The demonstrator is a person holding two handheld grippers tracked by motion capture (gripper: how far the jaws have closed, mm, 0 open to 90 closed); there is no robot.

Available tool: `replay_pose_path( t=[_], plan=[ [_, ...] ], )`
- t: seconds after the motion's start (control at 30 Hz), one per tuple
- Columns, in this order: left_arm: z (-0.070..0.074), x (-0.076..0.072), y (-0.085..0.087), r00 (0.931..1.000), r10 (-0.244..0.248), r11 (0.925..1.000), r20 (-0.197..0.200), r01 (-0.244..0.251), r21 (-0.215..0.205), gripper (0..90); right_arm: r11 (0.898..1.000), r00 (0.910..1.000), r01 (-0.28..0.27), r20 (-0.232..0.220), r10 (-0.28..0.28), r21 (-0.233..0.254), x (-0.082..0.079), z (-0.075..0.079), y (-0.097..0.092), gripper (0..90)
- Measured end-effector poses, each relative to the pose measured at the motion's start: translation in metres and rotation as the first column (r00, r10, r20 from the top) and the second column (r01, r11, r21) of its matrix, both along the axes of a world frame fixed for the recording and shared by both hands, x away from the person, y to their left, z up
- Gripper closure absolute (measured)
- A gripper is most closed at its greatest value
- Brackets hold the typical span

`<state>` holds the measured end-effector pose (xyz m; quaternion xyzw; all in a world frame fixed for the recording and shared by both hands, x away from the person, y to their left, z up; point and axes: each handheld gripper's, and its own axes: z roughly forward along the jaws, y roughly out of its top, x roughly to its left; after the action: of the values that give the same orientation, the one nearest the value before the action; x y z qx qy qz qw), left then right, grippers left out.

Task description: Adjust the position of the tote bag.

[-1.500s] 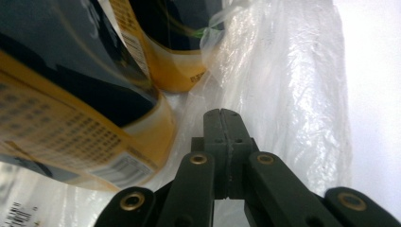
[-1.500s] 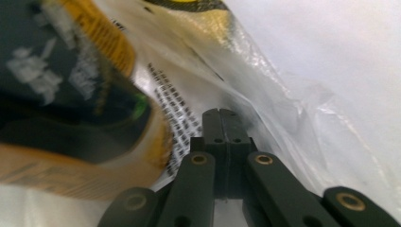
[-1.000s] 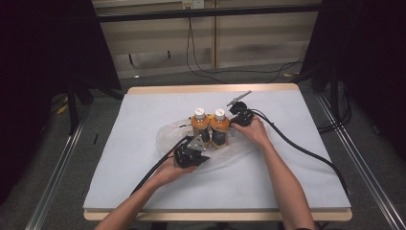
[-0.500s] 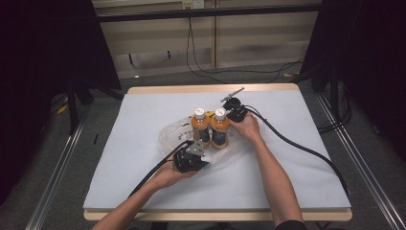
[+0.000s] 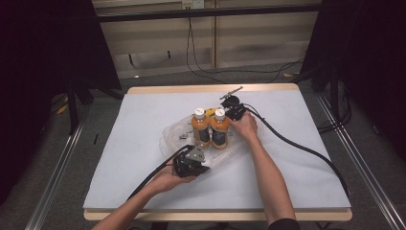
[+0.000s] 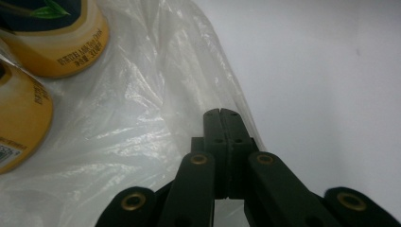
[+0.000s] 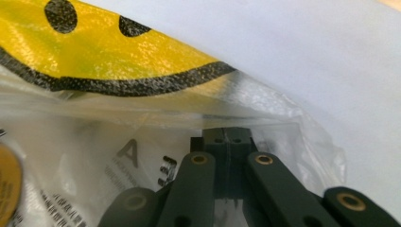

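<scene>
While I pin the film: both hands hold it so the load stays upright.
Room: dark, cables on the floor beyond the table.
Surface: pale sheet, plain.
Bag: clear, spread mid-table.
Bottles: two, upright on the bag.
Left gripper: near edge of bag, jaws pressed together on its film.
Right gripper: far edge, jaws pinching the film.
</scene>
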<state>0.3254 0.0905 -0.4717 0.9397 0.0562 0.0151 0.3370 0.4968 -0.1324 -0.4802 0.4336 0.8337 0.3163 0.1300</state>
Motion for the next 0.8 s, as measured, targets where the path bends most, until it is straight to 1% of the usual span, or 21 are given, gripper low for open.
replay_pose_path(
  t=[0.07, 0.13, 0.17, 0.2, 0.23, 0.3, 0.33, 0.37, 0.4, 0.43, 0.47, 0.5, 0.57, 0.6, 0.63, 0.67, 0.7, 0.8],
  plan=[
    [-0.002, 0.0, 0.001, 0.9999, -0.011, 0.9997, -0.005, 0.011, -0.023, 90.0, 1.0, 0.9999, 0.007, 0.01, -0.007, -0.017, 0.001, 0.0, 0.002, 90.0],
    [-0.002, -0.001, 0.002, 0.9999, -0.008, 0.9996, -0.013, 0.007, -0.029, 90.0, 1.0, 0.9998, 0.019, 0.004, -0.019, -0.021, 0.002, 0.001, 0.002, 90.0],
    [-0.001, -0.001, 0.002, 0.9999, -0.005, 0.9997, -0.012, 0.005, -0.023, 90.0, 0.999, 0.9996, 0.027, 0.011, -0.026, -0.021, 0.003, 0.0, 0.002, 90.0],
    [-0.001, -0.001, 0.003, 0.9999, -0.013, 0.9997, -0.006, 0.013, -0.022, 90.0, 0.999, 0.9995, 0.03, 0.014, -0.029, -0.021, 0.004, 0.0, 0.001, 90.0],
    [-0.001, -0.003, 0.004, 0.9999, -0.007, 0.9997, -0.013, 0.006, -0.024, 90.0, 0.999, 0.9989, 0.046, 0.006, -0.046, -0.014, 0.004, 0.0, 0.001, 90.0],
    [-0.002, -0.004, 0.006, 1.0, -0.001, 0.9994, -0.007, 0.001, -0.035, 90.0, 0.998, 0.9983, 0.055, 0.021, -0.054, -0.022, 0.005, 0.0, 0.001, 90.0],
    [-0.001, -0.004, 0.007, 0.9997, -0.011, 0.9997, -0.021, 0.011, -0.022, 90.0, 0.998, 0.9978, 0.061, 0.03, -0.06, -0.032, 0.004, 0.0, 0.002, 90.0],
    [-0.001, -0.005, 0.008, 0.9998, -0.012, 0.9997, -0.014, 0.011, -0.021, 90.0, 0.996, 0.9968, 0.073, 0.034, -0.072, -0.041, 0.004, 0.0, 0.002, 90.0],
    [-0.001, -0.005, 0.008, 0.9999, -0.006, 0.9998, -0.008, 0.006, -0.021, 90.0, 0.996, 0.9965, 0.075, 0.041, -0.073, -0.046, 0.004, 0.0, 0.002, 90.0],
    [0.001, -0.005, 0.009, 1.0, 0.0, 1.0, -0.008, 0.0, -0.003, 90.0, 0.996, 0.9962, 0.079, 0.041, -0.078, -0.045, 0.003, 0.0, 0.003, 90.0],
    [0.0, -0.005, 0.009, 0.9999, 0.001, 1.0, -0.013, -0.001, -0.009, 90.0, 0.996, 0.996, 0.081, 0.04, -0.079, -0.045, 0.003, 0.0, 0.003, 90.0],
    [-0.001, -0.004, 0.009, 0.9998, -0.004, 0.9996, -0.02, 0.003, -0.029, 90.0, 0.996, 0.9961, 0.081, 0.037, -0.08, -0.043, 0.003, 0.0, 0.003, 90.0],
    [-0.001, -0.003, 0.009, 0.9998, 0.001, 0.9996, -0.018, -0.001, -0.027, 90.0, 0.997, 0.9976, 0.068, 0.017, -0.067, -0.031, 0.003, 0.001, 0.002, 90.0],
    [-0.002, -0.002, 0.008, 0.9997, 0.007, 0.9992, -0.022, -0.008, -0.038, 90.0, 0.998, 0.9987, 0.05, 0.009, -0.05, -0.031, 0.002, 0.001, 0.001, 90.0],
    [-0.002, 0.0, 0.008, 0.9998, 0.011, 0.9992, -0.019, -0.011, -0.039, 90.0, 0.999, 0.9996, 0.03, 0.0, -0.03, -0.024, 0.001, 0.002, 0.002, 90.0],
    [-0.003, 0.002, 0.008, 0.9995, 0.017, 0.9989, -0.026, -0.018, -0.043, 90.0, 1.0, 1.0, 0.008, -0.006, -0.008, -0.021, -0.001, 0.002, 0.003, 90.0],
    [-0.002, 0.004, 0.008, 0.9994, 0.02, 0.9989, -0.03, -0.021, -0.041, 90.0, 1.0, 0.9999, -0.014, -0.005, 0.014, -0.017, -0.003, 0.002, 0.005, 90.0],
    [-0.003, 0.009, 0.009, 0.9985, 0.048, 0.9976, -0.027, -0.049, -0.049, 90.0, 0.999, 0.9994, -0.033, -0.009, 0.033, -0.006, -0.008, 0.003, 0.006, 90.0]
  ],
)
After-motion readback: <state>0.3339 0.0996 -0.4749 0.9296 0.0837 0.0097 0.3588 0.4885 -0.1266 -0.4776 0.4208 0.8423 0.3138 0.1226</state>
